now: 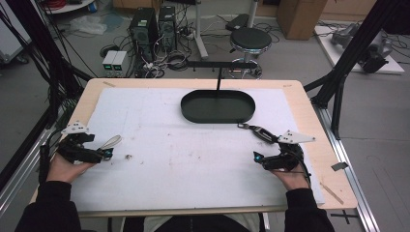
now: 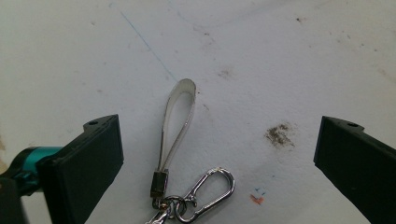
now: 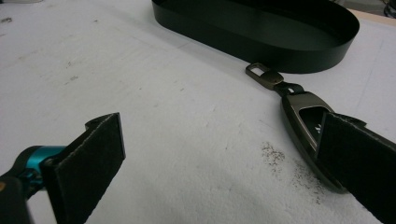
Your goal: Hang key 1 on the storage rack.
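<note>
Jaws apart on both grippers, right jaw hiding part of the dark key fob [image 3: 303, 122], keyring [image 2: 187, 186] cut off below.

The surface [image 1: 309, 121] was a light wooden top, almost wholly covered by a white sheet [image 1: 193, 164] with its wood edge bare along the sides. The sheet was marked with small dark smudges and specks. A black oval tray [image 1: 218, 107] sat on the sheet at the far middle. A dark metal key fob [image 1: 258, 131] lay just beside the tray's near right end, not clearly touching it. A pale strap loop with silver clips [image 1: 111, 142] lay near the left edge. A dark crumb [image 1: 128, 156] lay near the clips.
</note>
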Motion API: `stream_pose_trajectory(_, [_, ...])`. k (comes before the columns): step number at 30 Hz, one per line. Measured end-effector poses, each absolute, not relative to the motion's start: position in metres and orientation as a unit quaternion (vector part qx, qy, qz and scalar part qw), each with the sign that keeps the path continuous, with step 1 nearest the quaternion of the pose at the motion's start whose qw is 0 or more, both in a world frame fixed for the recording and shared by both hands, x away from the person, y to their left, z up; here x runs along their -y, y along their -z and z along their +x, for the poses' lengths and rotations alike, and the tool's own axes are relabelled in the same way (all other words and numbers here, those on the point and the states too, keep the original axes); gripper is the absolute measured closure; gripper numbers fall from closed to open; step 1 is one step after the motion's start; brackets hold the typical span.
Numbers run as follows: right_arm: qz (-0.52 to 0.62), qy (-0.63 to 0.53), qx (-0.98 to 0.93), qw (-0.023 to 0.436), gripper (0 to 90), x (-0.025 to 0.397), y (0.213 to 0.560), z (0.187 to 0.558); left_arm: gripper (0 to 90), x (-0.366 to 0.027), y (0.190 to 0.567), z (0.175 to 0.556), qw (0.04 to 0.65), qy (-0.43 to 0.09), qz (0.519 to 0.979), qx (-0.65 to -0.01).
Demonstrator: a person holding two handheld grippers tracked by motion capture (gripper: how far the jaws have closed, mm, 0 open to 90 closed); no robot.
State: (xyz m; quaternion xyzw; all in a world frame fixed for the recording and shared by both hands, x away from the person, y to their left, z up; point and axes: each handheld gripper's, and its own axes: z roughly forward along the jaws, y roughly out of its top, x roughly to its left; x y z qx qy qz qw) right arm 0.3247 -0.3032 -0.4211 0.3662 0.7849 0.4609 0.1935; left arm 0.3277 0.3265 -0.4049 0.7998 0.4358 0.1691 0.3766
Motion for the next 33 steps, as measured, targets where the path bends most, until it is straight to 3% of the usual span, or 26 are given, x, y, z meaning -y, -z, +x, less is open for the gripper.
stream_pose_trajectory(9, [0.363,-0.452,-0.793,0.188,0.7,0.3,0.423,0.325,3.9,-0.322,0.401,0.35,0.333,-0.155,0.821,-0.436])
stream_pose_trajectory(14, [0.368,-0.465,-0.783,0.189,0.6,0.304,0.422,0.325,3.9,-0.323,0.412,0.368,0.298,-0.117,0.83,-0.457])
stream_pose_trajectory(21, [0.367,-0.466,-0.785,0.177,0.7,0.304,0.422,0.325,14.5,-0.329,0.42,0.377,0.287,-0.089,0.83,-0.47])
stream_pose_trajectory(27, [0.369,-0.466,-0.784,0.176,0.7,0.304,0.423,0.325,24.3,-0.329,0.419,0.376,0.279,-0.099,0.833,-0.468])
stream_pose_trajectory(32, [0.37,-0.472,-0.777,0.19,0.7,0.306,0.42,0.323,34.0,-0.327,0.422,0.375,0.25,-0.111,0.839,-0.469])
stream_pose_trajectory(33, [0.37,-0.474,-0.775,0.194,0.7,0.306,0.42,0.323,40.7,-0.326,0.423,0.376,0.25,-0.111,0.841,-0.467])
